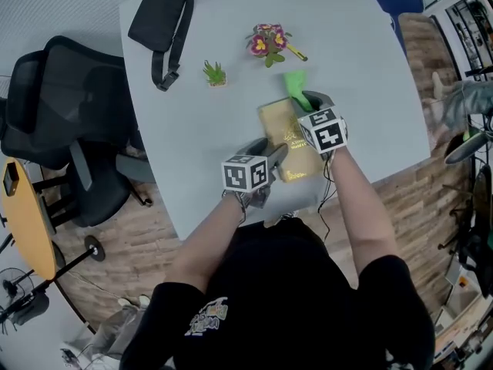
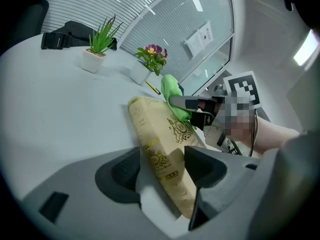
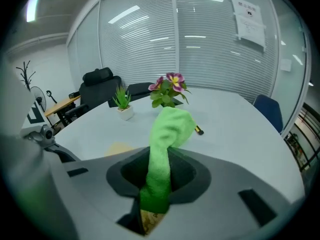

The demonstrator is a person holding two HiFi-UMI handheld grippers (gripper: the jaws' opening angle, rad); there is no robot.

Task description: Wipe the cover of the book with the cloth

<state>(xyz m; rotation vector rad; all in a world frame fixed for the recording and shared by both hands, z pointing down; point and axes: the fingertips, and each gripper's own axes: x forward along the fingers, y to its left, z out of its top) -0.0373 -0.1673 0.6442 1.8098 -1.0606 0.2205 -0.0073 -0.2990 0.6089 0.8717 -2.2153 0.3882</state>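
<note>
Pinching fuzzy green cloth (image 3: 167, 129), right gripper (image 1: 308, 100) overhangs gilt-embossed tan book (image 2: 160, 134) clamped in left gripper (image 2: 162, 171).

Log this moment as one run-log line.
left tool: shut on book | right tool: shut on cloth | cloth: at book's far end | book: on table

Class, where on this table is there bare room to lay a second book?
Bare: the table right of the flowering plant and book, out to its edge; also left of the book, nearer than the small plant. Crowded: left gripper on book, right gripper with cloth.
</note>
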